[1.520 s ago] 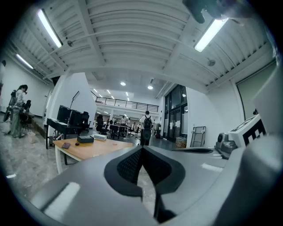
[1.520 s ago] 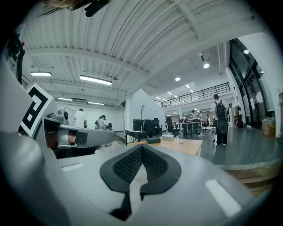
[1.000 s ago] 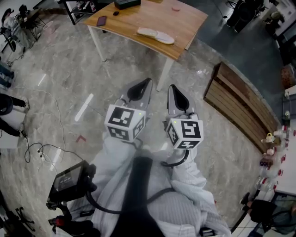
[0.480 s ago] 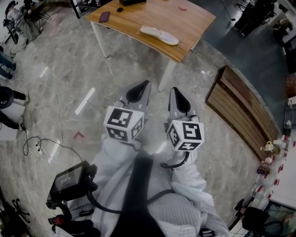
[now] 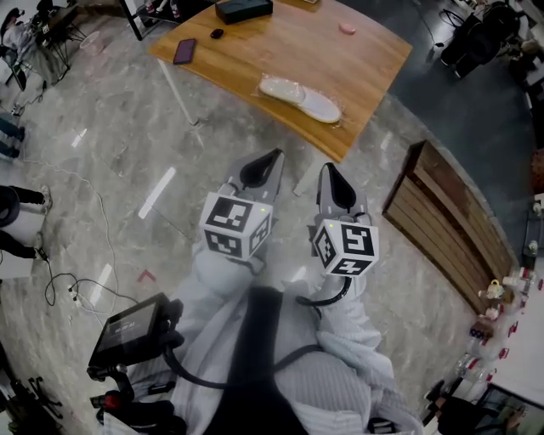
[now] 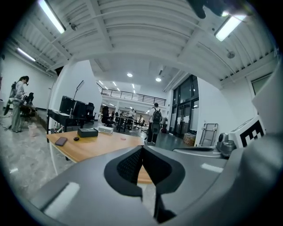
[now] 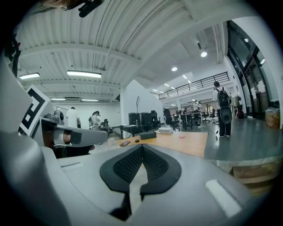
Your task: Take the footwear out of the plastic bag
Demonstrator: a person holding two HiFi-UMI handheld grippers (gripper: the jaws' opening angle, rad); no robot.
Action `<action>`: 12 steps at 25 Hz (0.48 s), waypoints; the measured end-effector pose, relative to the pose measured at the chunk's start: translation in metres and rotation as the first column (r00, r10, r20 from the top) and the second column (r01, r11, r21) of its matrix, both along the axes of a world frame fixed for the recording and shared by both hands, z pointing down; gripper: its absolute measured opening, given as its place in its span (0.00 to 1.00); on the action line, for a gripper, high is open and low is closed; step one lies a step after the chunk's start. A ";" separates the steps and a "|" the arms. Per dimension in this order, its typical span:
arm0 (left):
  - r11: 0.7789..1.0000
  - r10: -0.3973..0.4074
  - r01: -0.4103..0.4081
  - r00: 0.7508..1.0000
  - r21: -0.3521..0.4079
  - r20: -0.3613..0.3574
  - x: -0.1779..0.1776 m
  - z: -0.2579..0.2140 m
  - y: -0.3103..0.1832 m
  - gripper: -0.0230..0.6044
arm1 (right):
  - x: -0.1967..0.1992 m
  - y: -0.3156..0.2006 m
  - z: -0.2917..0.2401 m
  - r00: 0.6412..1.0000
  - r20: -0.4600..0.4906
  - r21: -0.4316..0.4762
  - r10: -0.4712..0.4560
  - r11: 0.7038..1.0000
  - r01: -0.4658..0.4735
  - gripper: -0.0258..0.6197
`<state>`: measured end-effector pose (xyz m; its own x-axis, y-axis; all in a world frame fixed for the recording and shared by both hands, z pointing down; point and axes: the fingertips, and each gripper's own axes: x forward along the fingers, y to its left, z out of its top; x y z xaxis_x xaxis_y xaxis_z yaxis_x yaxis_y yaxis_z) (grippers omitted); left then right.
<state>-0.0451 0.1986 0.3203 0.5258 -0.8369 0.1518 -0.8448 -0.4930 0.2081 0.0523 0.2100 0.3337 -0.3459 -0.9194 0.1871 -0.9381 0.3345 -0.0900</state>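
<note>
While both claws are held level and side by side, each has its jaws pressed together with nothing between them: the left claw (image 5: 270,158) and the right claw (image 5: 328,171) each taper to a narrow point. In their own views the black pads (image 6: 131,164) are cross-hatched and rubbery, set into smooth grey shells. A white cube with black square markers (image 5: 236,226) sits at the back of each.

Ahead of the two tips and well apart from them lies the footwear (image 5: 299,95), a flat, pale, long-soled pair inside a clear crinkled plastic bag (image 5: 333,116). It rests near the closest edge of a warm-toned wooden table (image 5: 280,42) with rounded corners.

Farther ahead and left of the left claw are a dark, flat phone (image 5: 184,51) and a black box (image 5: 243,9). Right of the right claw a slatted wooden pallet (image 5: 442,212) lies on the glossy, grey-veined stone floor (image 5: 110,144).
</note>
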 end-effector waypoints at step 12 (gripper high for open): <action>0.993 0.023 -0.024 1.000 -0.116 -0.014 -0.027 0.032 -0.196 0.04 | -0.001 -0.187 0.030 0.999 0.003 -0.120 0.054 0.991 -0.054 0.06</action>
<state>-0.0719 0.0022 0.3519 0.5477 -0.8014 0.2402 -0.8300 -0.4846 0.2760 0.0512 0.0233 0.3639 -0.2978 -0.9079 0.2951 -0.9538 0.2698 -0.1324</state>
